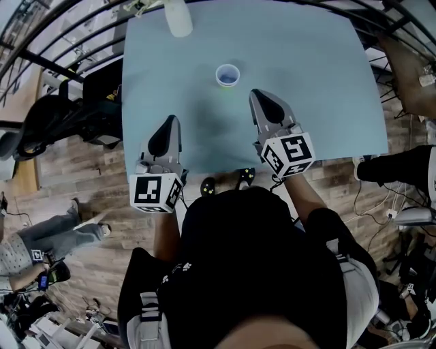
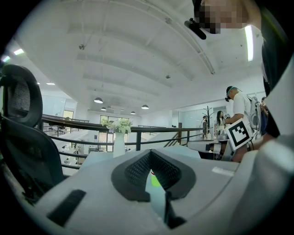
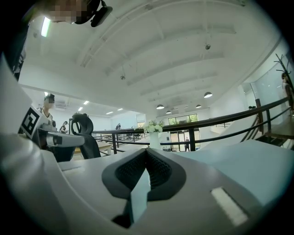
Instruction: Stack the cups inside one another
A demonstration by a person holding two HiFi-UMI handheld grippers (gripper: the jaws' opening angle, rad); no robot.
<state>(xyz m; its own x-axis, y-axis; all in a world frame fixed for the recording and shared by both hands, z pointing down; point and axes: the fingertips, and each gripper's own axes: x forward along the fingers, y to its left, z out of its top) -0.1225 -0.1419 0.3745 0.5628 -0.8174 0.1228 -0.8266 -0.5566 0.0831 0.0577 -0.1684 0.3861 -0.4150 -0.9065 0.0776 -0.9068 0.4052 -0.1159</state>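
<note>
One small cup (image 1: 227, 74) with a bluish rim and a trace of green at its base stands upright on the pale blue table (image 1: 313, 75), past both grippers. Whether other cups sit inside it I cannot tell. My left gripper (image 1: 172, 120) lies low at the table's near left, shut, with nothing held. My right gripper (image 1: 255, 93) is shut and empty, its tip a short way near-right of the cup. In the left gripper view the jaws (image 2: 150, 153) meet, and a sliver of green (image 2: 155, 180) shows through the slit. In the right gripper view the jaws (image 3: 146, 151) are closed on nothing.
A white vase (image 1: 178, 18) with flowers stands at the table's far edge, also visible as the vase (image 2: 119, 142) and the vase (image 3: 155, 140). A black office chair (image 1: 41, 126) stands left of the table. People (image 2: 239, 114) stand by other tables. A black railing (image 3: 229, 120) runs beyond.
</note>
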